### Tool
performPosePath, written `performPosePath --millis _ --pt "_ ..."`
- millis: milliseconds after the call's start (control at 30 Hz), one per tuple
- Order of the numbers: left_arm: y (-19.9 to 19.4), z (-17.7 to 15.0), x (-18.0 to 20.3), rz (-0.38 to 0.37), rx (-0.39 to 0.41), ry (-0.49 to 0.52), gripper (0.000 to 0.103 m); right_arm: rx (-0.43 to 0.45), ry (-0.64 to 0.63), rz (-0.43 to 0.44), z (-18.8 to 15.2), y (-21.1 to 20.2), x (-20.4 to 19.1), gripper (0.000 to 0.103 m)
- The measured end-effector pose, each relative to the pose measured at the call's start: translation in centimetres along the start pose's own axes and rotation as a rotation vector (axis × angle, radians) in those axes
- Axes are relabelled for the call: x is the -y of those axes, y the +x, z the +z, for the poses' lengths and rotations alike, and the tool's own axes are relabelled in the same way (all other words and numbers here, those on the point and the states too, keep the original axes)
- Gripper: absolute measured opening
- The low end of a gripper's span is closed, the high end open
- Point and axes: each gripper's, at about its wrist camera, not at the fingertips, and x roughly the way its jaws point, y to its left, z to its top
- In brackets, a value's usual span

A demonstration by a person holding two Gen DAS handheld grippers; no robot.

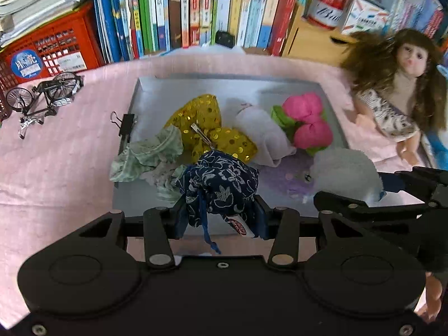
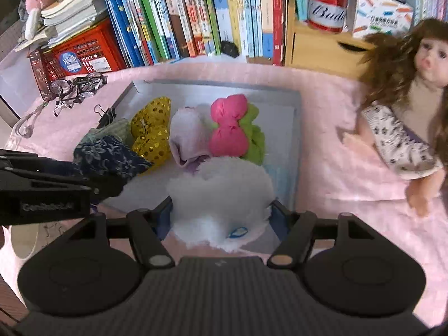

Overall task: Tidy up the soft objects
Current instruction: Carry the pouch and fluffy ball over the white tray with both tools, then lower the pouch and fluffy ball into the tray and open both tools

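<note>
Both views are bright, with soft and even light – no hard shadows. The grey tray [image 1: 145, 95] shows pale glare. Straight lines bend strongly at the edges. The white fluffy thing [image 2: 224, 196] looks washed out and blurred, perhaps from motion.

matte black claw [image 1: 221, 212], silver pivot screws.

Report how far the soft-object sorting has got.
Done: the gold sequin bow, pink bow, pale cloth and green cloth lie in the grey tray. In hand: left gripper clamps the navy floral pouch; right gripper holds the white fluffy toy, both over the tray. Left: releasing them.
</note>
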Motion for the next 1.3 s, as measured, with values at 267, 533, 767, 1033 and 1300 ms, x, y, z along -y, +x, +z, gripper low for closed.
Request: performPosePath --millis 267,533,767,1033,1300 --pt "2.4 2.4 -1.2 0.06 0.02 -0.049 0.045 0.032 0.012 -0.017 1.3 1.8 0.5 0.071" --pt "4.1 4.0 -1.7 0.07 0.024 -0.084 0.046 0.074 0.018 -0.017 2.6 3.1 0.9 0.071" --pt "4.8 4.3 -1.6 0.067 0.021 -0.092 0.047 0.078 0.034 -0.023 2.8 4.3 1.5 0.072" --pt "4.8 4.1 -1.7 0.046 0.013 -0.096 0.058 0.074 0.037 -0.019 2.4 4.4 1.5 0.082" --pt "3.4 3.7 -1.8 0.024 0.007 -0.116 0.071 0.1 0.028 -0.016 2.3 2.7 1.0 0.088"
